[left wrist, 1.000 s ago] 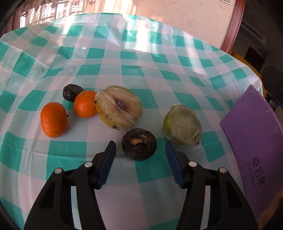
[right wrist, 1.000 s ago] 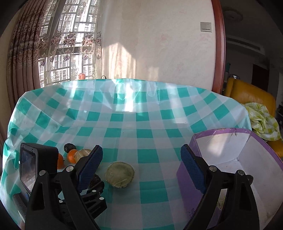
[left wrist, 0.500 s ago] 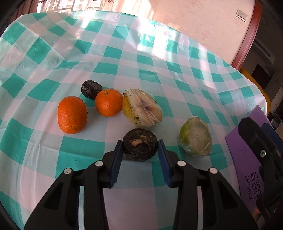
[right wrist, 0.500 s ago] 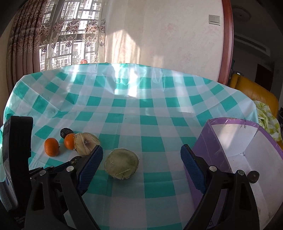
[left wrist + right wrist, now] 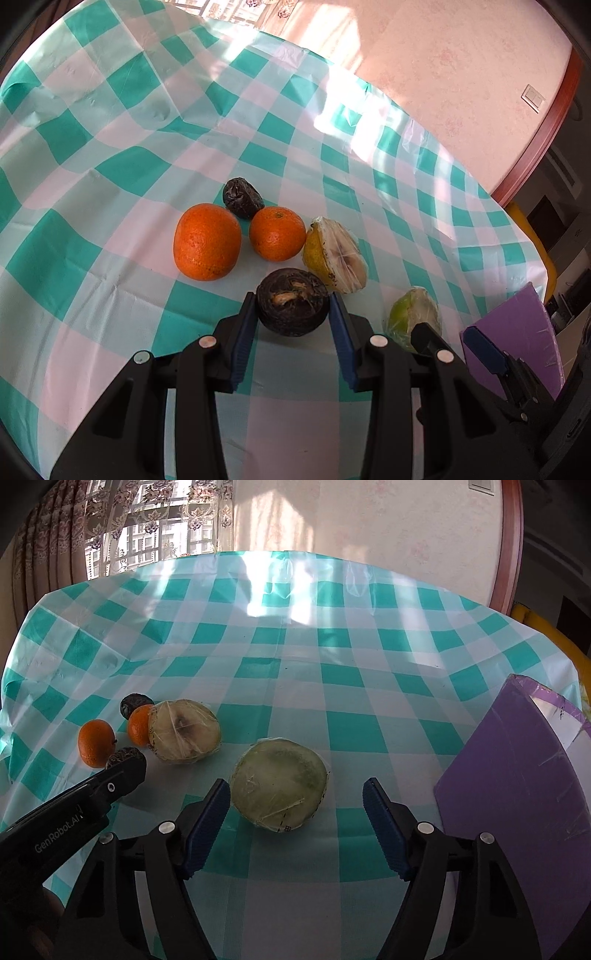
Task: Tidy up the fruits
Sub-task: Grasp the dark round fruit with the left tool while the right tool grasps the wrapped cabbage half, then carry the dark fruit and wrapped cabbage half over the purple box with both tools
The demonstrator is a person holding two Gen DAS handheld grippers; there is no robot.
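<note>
Left hand-held gripper (image 5: 291, 317) clenched on wrinkled dark round fruit (image 5: 292, 301), on checkered counter (image 5: 110, 258). Right hand-held gripper (image 5: 297, 808) closing, pads clear of film-wrapped green half-fruit (image 5: 279, 782) between them. Purple box (image 5: 517, 775) interior: right view only.

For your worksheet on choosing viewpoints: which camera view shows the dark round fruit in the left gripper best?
The left wrist view: the dark round fruit fills the centre, pressed between both pads of the left gripper. The right wrist view shows only a sliver of it, mostly hidden behind that gripper's finger.
</note>
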